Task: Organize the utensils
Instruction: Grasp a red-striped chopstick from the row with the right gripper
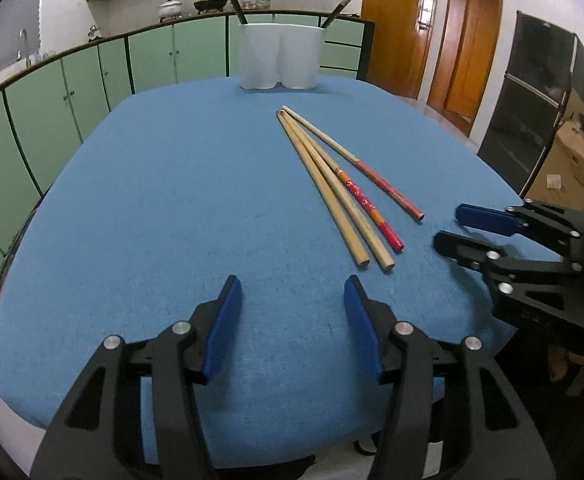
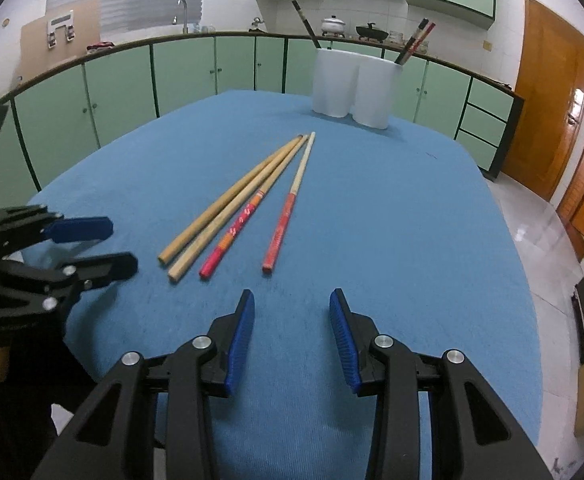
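Several chopsticks lie fanned out on the blue tablecloth: two plain bamboo ones and two red-handled ones; in the right wrist view the bamboo pair lies left of the red pair. A white two-part holder stands at the far edge with dark chopsticks in it, also in the right wrist view. My left gripper is open and empty, near the table's front edge, left of the chopsticks' ends. My right gripper is open and empty, just short of the red chopsticks' ends.
Green kitchen cabinets run behind the table, with a counter holding pots and a sink tap. Wooden doors stand to the right. The right gripper shows at the left wrist view's right edge.
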